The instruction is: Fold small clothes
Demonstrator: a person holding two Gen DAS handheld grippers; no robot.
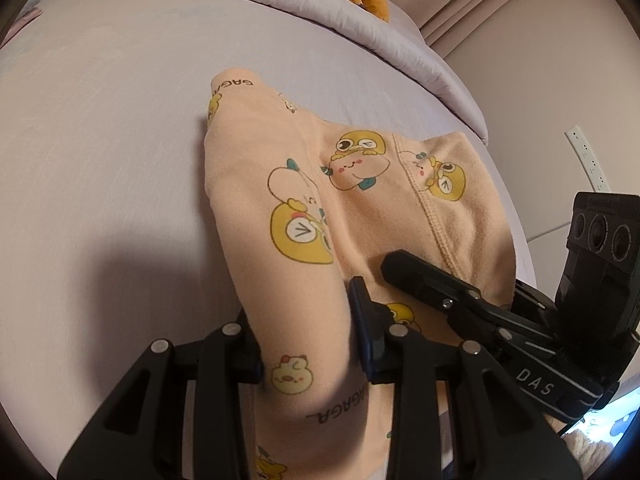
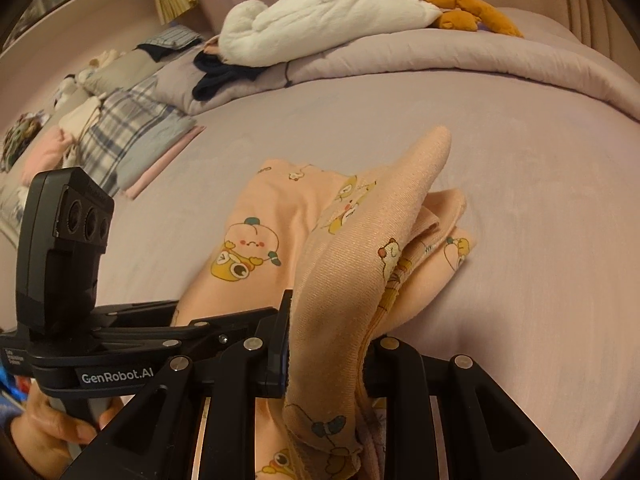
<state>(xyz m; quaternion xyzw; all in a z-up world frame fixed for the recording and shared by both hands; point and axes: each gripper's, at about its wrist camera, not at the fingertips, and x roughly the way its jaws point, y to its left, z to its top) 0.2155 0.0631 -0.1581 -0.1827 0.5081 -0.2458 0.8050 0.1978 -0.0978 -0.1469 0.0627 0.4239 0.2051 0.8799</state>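
Holding the peach cotton garment with cartoon clock-and-duck print in both grippers, mid-fold by my read. Landmark = the garment.

Near: left gripper is clenched on a rolled edge of the garment at its near end; cloth bulges up between the fingers. Right gripper is likewise clamped on a thick bunched layer just beside it, with a flap of that layer standing up and drooping over the rest. The two grippers sit close together, right one's finger lying on the fabric beside the left's.

Mid: the garment's body lies on the lilac bed sheet, partly doubled over, stitched seam facing up.

Far, beyond the garment: rumpled lilac duvet with a white plush toy with orange feet on it; off to the garment's far left, a stack of folded plaid and pink cloth.

Handling, my judgement: light, limp knit, no stiffness, slightly stretchy; it will sag and bunch wherever unsupported. Not fragile. Pinch hems or seam edges, both corners of one end, keep it taut between grippers while laying over.
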